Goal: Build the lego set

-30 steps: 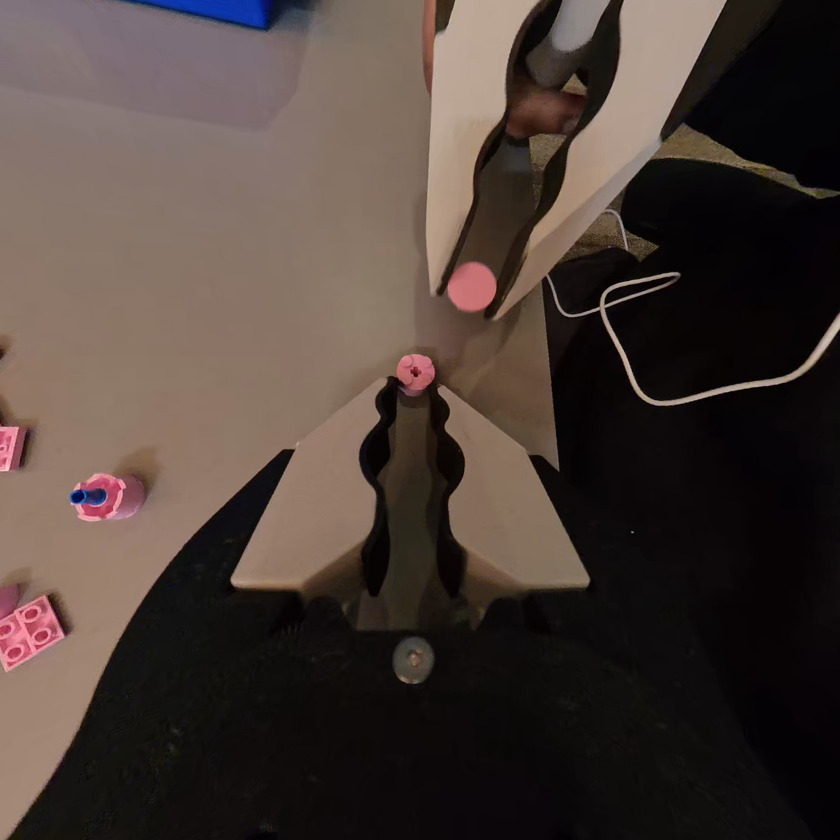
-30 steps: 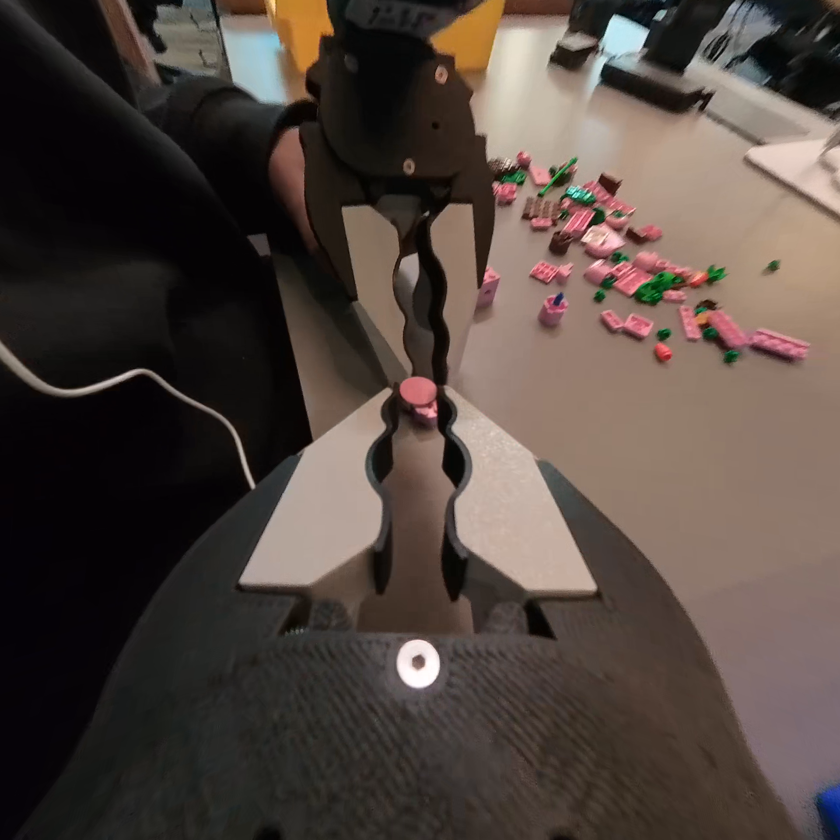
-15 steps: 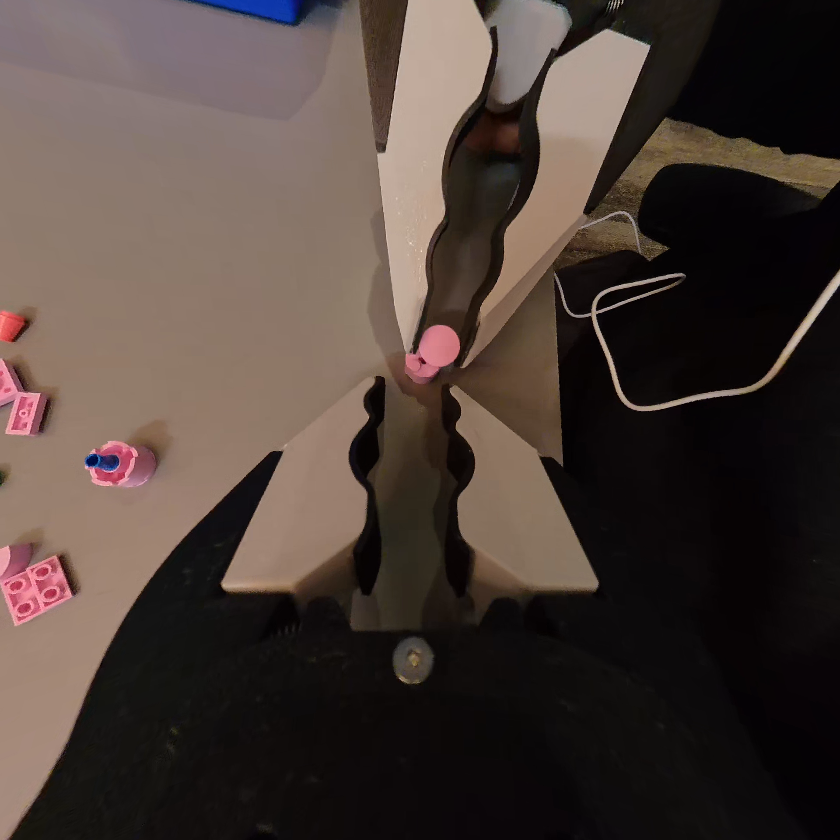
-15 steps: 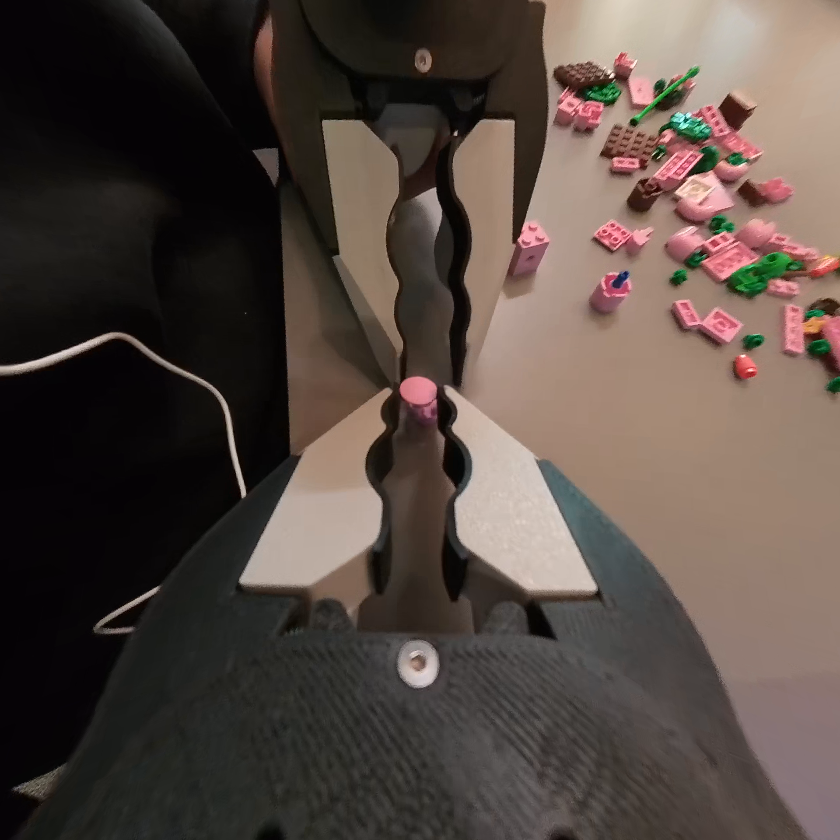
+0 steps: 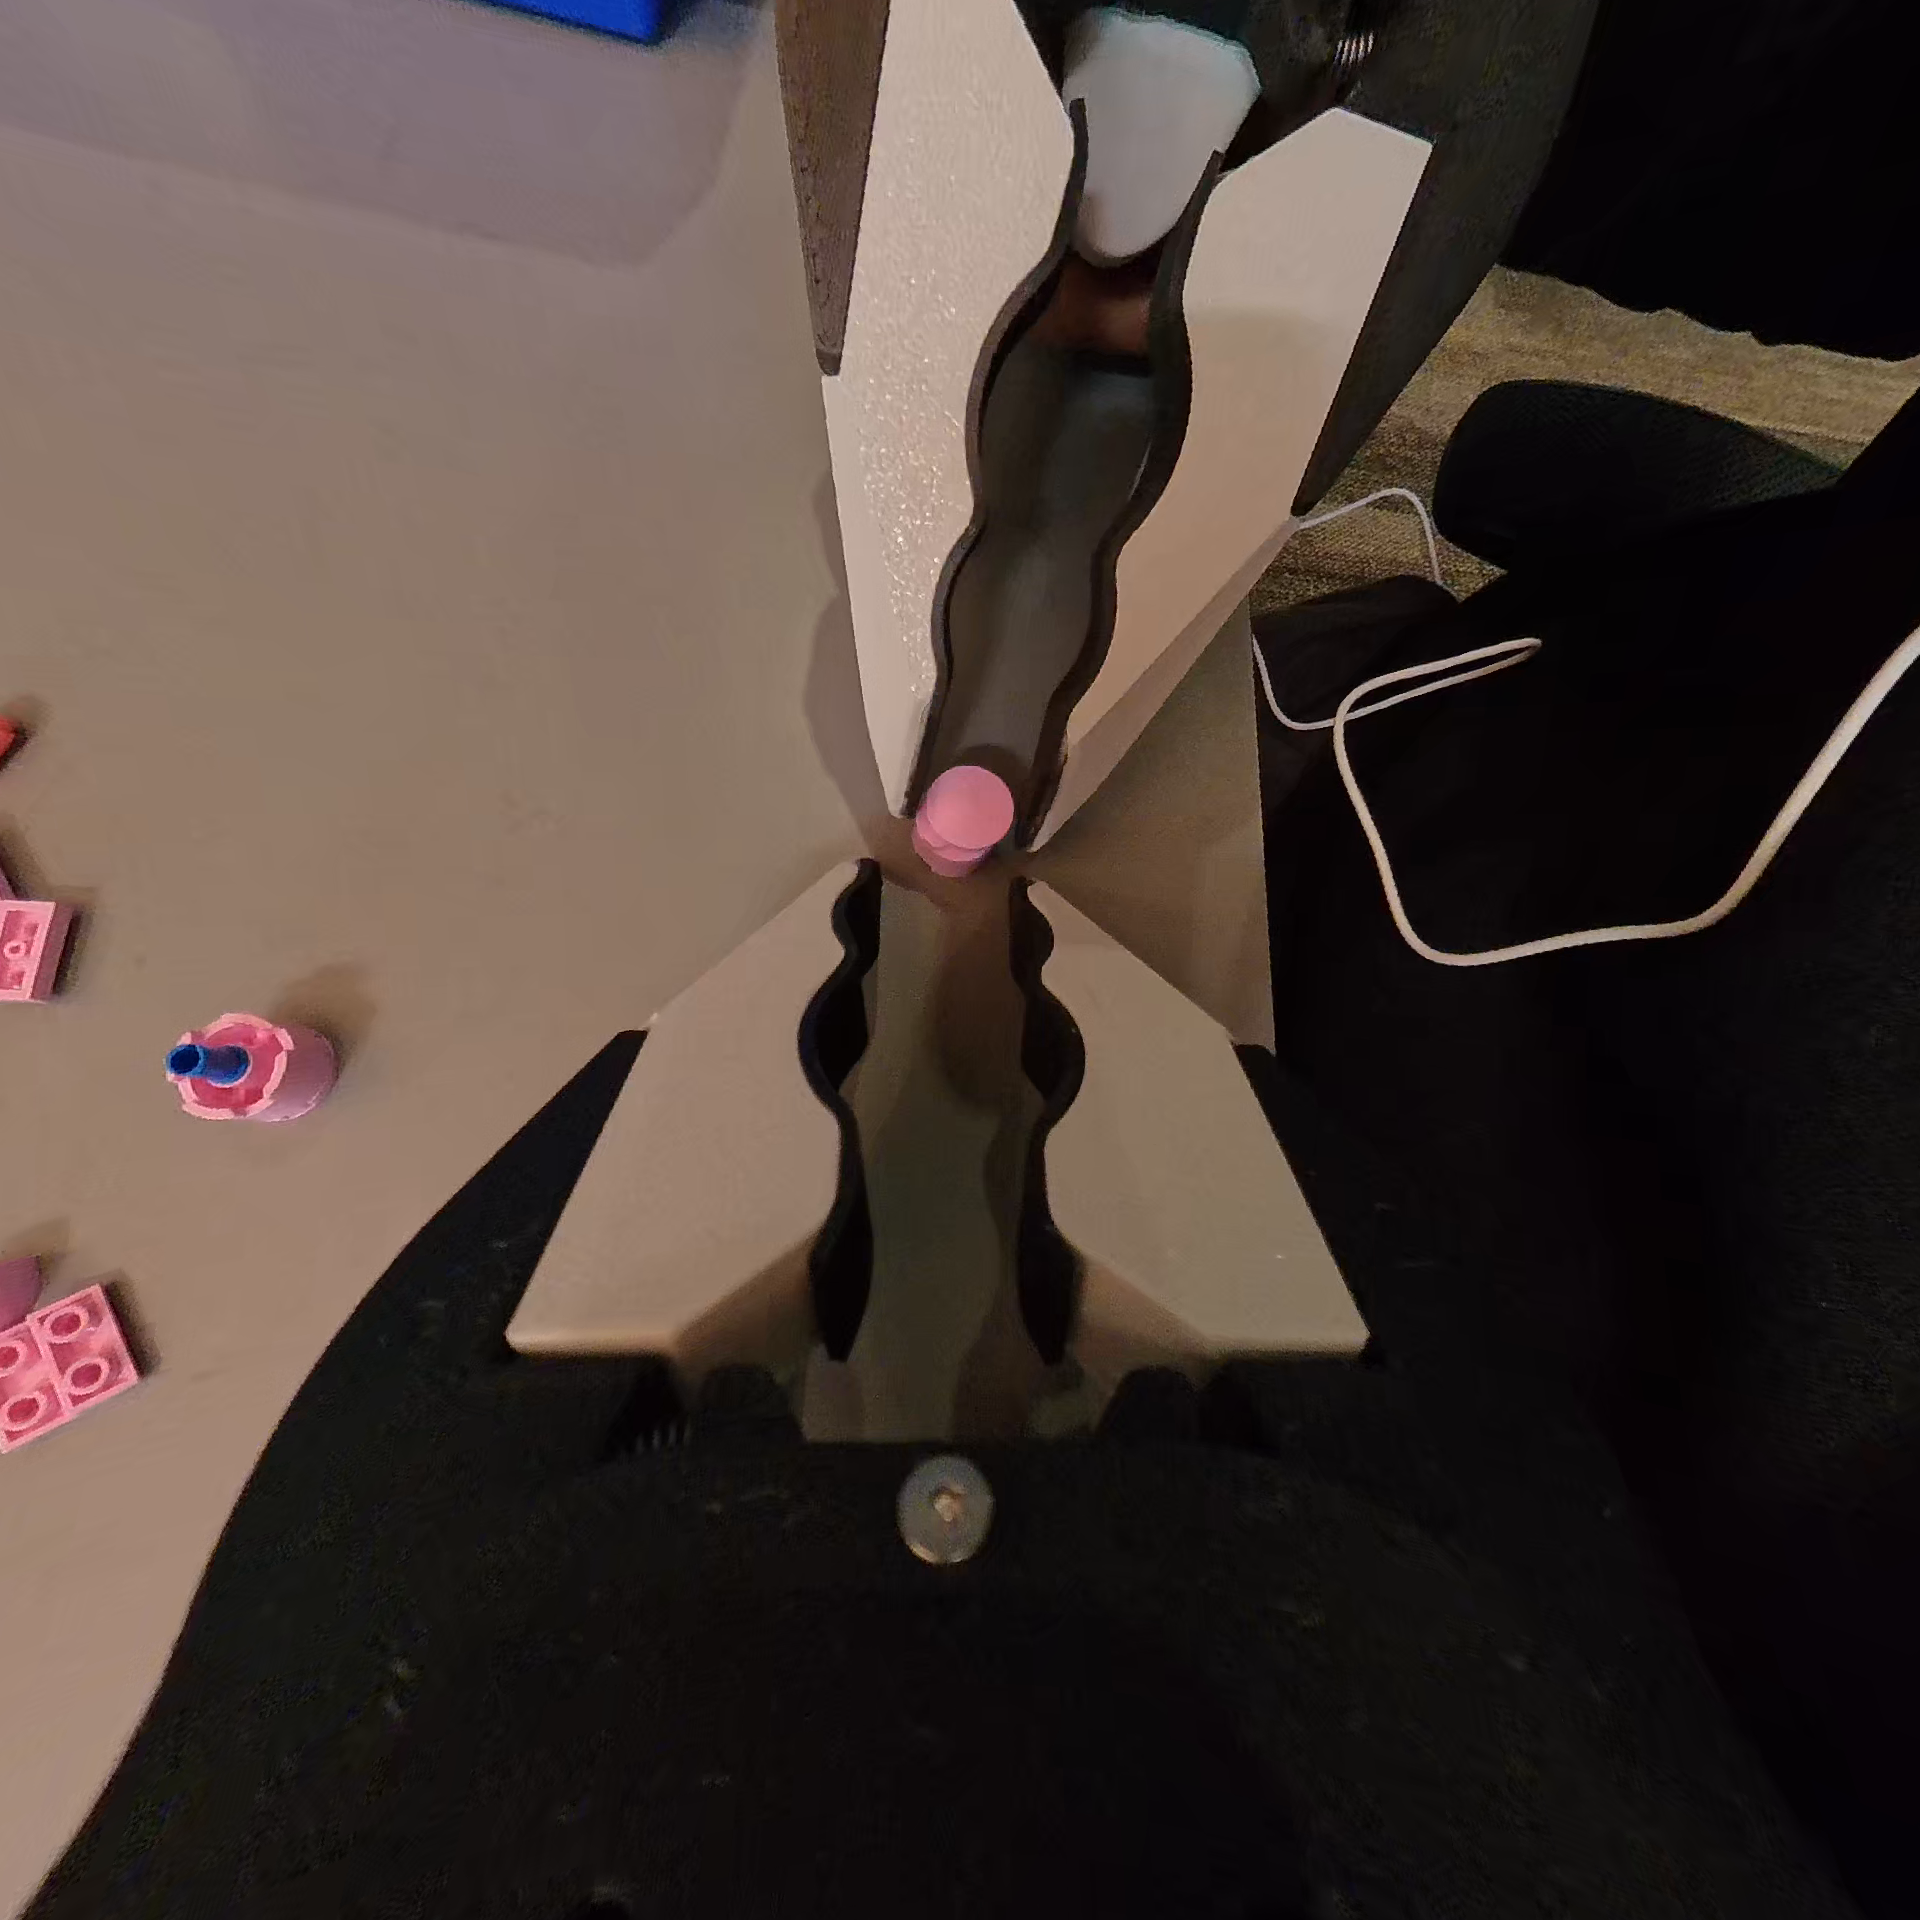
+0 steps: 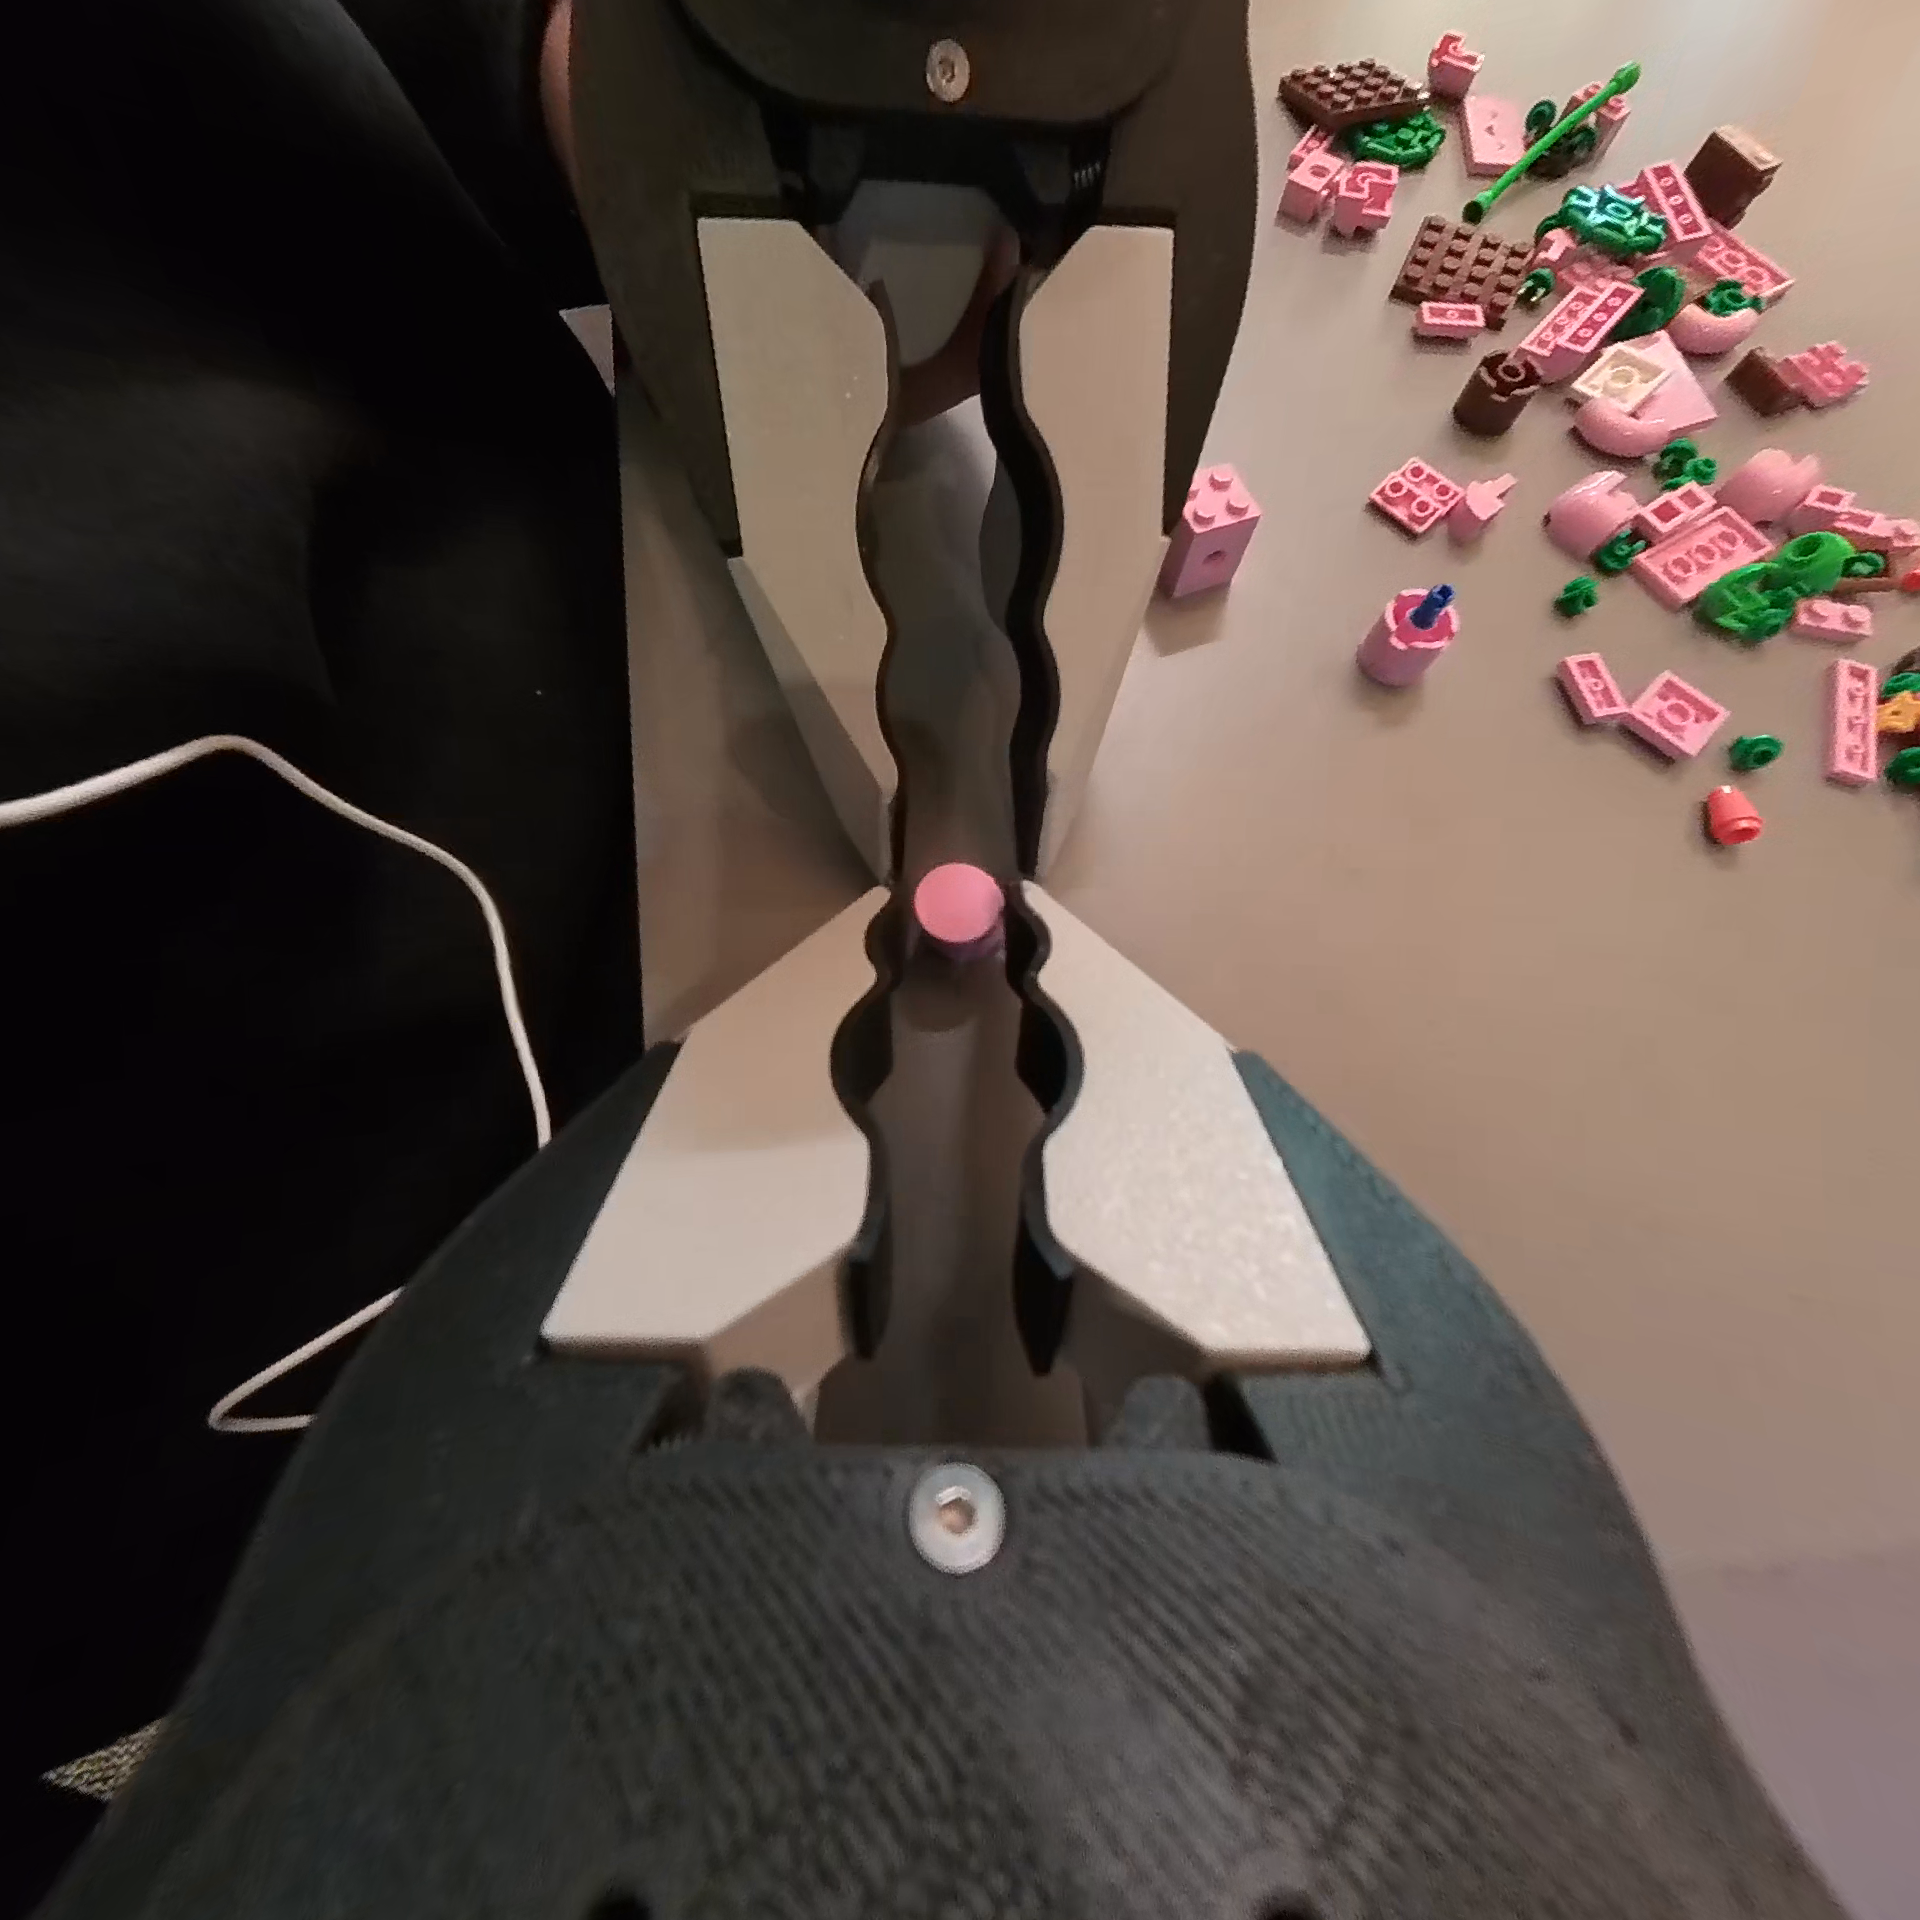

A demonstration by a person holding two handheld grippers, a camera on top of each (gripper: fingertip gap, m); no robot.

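**Lego stack held tip to tip between both grippers**

The small pink round piece (image 6: 958, 906) is pinched at the very tips of the right gripper (image 6: 956, 930), whose jaws are drawn in tight on it, a second pink round part (image 6: 961, 948) being seen pressed just beneath its flat cap. Directly opposite, the left gripper (image 5: 940, 899) is pointed nose to nose at the same spot; its jaws are parted, nothing is gripped between them, and the pink stack (image 5: 961, 821) is seen just past its tips, in the other tool's hold. The joining of the two round parts looks done, or all but done. What is called for next, by this reading: the little stack is to be carried over and set down or fitted on. Out on the tan table (image 6: 1455, 1091), a pink cylinder with a blue pin (image 6: 1408, 634) is standing near, a pink brick (image 6: 1210, 530) just beside the left tool, and the scattered pile of pink, green and brown pieces (image 6: 1662, 312) well apart. A white cable (image 5: 1455, 831) is draped over dark cloth off the table's edge.
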